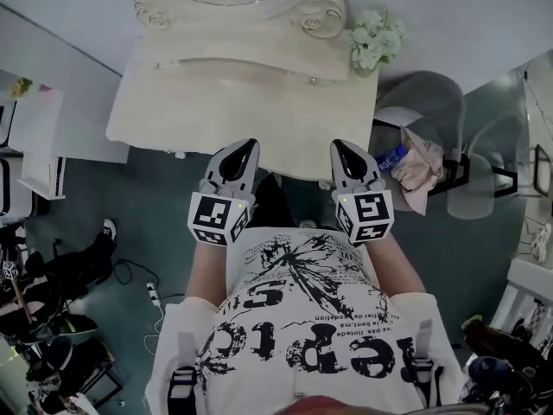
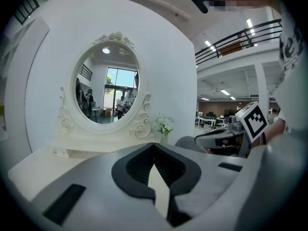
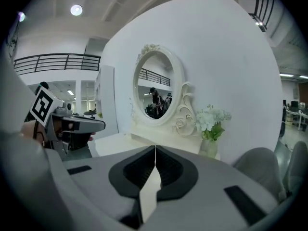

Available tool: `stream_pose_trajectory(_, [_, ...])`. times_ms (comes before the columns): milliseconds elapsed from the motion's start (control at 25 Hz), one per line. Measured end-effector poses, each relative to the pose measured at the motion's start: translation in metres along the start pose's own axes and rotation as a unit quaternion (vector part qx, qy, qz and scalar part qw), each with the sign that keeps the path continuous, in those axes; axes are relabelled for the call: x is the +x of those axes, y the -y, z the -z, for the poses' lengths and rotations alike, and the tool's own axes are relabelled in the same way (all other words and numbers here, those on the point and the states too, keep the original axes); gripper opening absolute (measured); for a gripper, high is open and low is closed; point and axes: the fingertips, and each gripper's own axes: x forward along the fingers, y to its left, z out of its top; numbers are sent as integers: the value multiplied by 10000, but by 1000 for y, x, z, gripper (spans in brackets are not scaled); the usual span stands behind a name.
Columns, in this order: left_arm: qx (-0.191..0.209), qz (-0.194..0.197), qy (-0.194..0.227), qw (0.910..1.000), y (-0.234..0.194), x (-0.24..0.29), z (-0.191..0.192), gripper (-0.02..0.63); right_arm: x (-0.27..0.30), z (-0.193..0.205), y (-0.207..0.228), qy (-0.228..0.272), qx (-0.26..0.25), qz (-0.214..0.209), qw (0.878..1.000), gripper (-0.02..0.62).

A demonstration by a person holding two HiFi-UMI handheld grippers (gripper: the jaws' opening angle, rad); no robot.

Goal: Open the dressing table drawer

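A: Is it a home?
B: No. It is a staged corner in a big open office hall. The table (image 1: 216, 111) and mirror (image 2: 108, 83) back onto a bare white panel (image 2: 163, 47).
A: And around them?
B: A balcony railing (image 2: 240, 32), strip lights (image 2: 250, 23), desks (image 2: 208, 121), and cables (image 1: 130, 271) on the floor (image 1: 173, 232).

The right hand-held gripper (image 3: 155, 149), jaws together and empty, points at the table (image 3: 113, 143) mid-frame. An oval mirror (image 3: 156, 95) stands above it, with white flowers (image 3: 211, 120) to the right.

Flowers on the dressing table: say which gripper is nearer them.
Right. In the head view the right gripper sits below the flowers, slightly left; the left gripper sits much farther left.
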Motion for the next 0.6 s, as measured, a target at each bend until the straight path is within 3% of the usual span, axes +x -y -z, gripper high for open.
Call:
stream_pose_trajectory(360, [154,1166,-89,9930,-73,105,-10,18,118,12,37,-305,518,957,9936,20])
stream_pose_trajectory(600, [65,1497,-264,9884,-108,147,12,18,181,55,56,-862,662,1273,9859,21])
